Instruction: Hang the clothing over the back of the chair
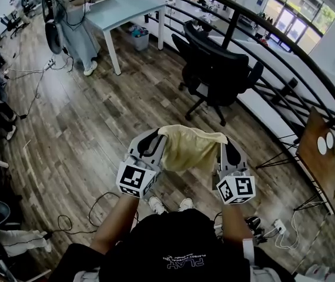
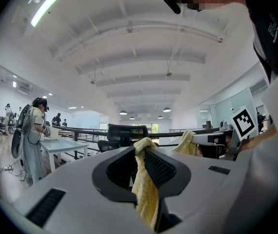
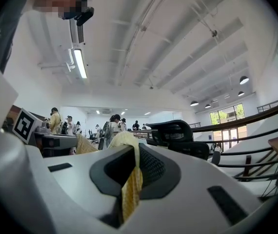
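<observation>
A pale yellow piece of clothing (image 1: 190,147) hangs stretched between my two grippers, held level in front of the person. My left gripper (image 1: 161,137) is shut on its left corner, and the cloth (image 2: 145,189) runs down between the jaws. My right gripper (image 1: 222,145) is shut on the right corner, where a fold of cloth (image 3: 130,186) is pinched. The black office chair (image 1: 214,69) stands ahead on the wooden floor, its back (image 2: 127,133) facing me, a good stride beyond the cloth. In the right gripper view the chair (image 3: 178,135) sits right of centre.
A black railing (image 1: 285,46) curves behind the chair. A pale blue table (image 1: 123,7) stands far left with a person (image 1: 76,22) beside it. Cables (image 1: 82,213) lie on the floor near my feet. A wooden board on a stand (image 1: 323,157) is at right.
</observation>
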Available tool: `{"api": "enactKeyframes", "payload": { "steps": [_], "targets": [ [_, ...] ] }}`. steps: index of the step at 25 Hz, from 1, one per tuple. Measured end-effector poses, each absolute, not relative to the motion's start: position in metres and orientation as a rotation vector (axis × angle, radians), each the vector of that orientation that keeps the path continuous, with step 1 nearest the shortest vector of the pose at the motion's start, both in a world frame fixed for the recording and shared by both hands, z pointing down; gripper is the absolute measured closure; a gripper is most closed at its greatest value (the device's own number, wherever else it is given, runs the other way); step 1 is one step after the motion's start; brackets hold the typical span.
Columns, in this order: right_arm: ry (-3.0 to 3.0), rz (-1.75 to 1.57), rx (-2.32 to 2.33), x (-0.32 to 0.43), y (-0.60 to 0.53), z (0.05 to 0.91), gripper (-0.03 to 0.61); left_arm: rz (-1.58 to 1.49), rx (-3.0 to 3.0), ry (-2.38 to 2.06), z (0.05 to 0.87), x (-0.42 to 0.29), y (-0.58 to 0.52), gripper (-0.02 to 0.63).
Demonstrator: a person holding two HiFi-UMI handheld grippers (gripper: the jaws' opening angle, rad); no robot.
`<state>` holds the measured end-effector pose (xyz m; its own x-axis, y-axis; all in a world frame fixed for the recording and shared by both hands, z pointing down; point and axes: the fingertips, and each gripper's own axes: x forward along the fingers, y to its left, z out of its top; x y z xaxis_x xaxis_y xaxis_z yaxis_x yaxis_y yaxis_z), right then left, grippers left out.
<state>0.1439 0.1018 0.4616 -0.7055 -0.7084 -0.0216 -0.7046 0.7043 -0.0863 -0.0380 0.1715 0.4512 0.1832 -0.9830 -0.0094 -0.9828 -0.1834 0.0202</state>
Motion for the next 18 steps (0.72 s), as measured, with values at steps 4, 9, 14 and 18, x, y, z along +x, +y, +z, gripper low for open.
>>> {"api": "enactKeyframes", "payload": {
  "steps": [4,9,14,18],
  "targets": [
    [2.852,-0.083,-1.174,0.131,0.108,0.459,0.552,-0.039,2.419,-1.983,0.454,-0.044,0.176,0.546],
    [2.839,-0.065,-1.231,0.127,0.111,0.461,0.552,-0.047,2.432,-1.961,0.456,-0.053,0.176,0.546],
    [2.842,-0.075,-1.242,0.124,0.112,0.461,0.552,-0.064,2.446,-1.938,0.455,-0.056,0.174,0.546],
    [2.839,-0.064,-1.246,0.120,0.111,0.458,0.552,-0.064,2.454,-1.936,0.453,-0.060,0.171,0.546]
  ]
}}
